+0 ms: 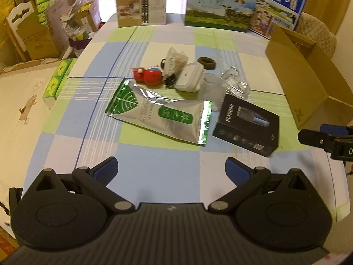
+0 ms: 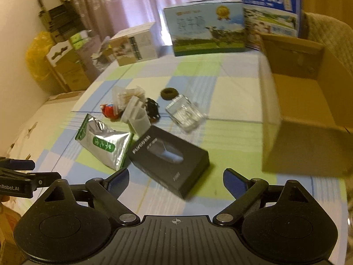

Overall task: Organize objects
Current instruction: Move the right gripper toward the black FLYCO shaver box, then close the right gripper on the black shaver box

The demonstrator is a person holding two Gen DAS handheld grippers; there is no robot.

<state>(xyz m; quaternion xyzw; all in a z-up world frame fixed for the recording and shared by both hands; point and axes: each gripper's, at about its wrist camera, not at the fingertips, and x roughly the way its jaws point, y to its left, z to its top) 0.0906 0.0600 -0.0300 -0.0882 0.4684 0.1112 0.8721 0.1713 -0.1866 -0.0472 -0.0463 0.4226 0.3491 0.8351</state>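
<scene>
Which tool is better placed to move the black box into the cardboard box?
Probably the right tool: open, with the black box just ahead of its fingers and the cardboard box on its right. The left tool faces the silver pouch.

milk cartons (image 1: 218,8) | beige box (image 1: 141,6) | pink curtains (image 2: 123,2) | green tissue packs (image 1: 57,78)

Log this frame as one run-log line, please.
phase: pre-grasp | left gripper: open, empty | right gripper: open, empty, nearest black box | cardboard box: open | clutter on table
</scene>
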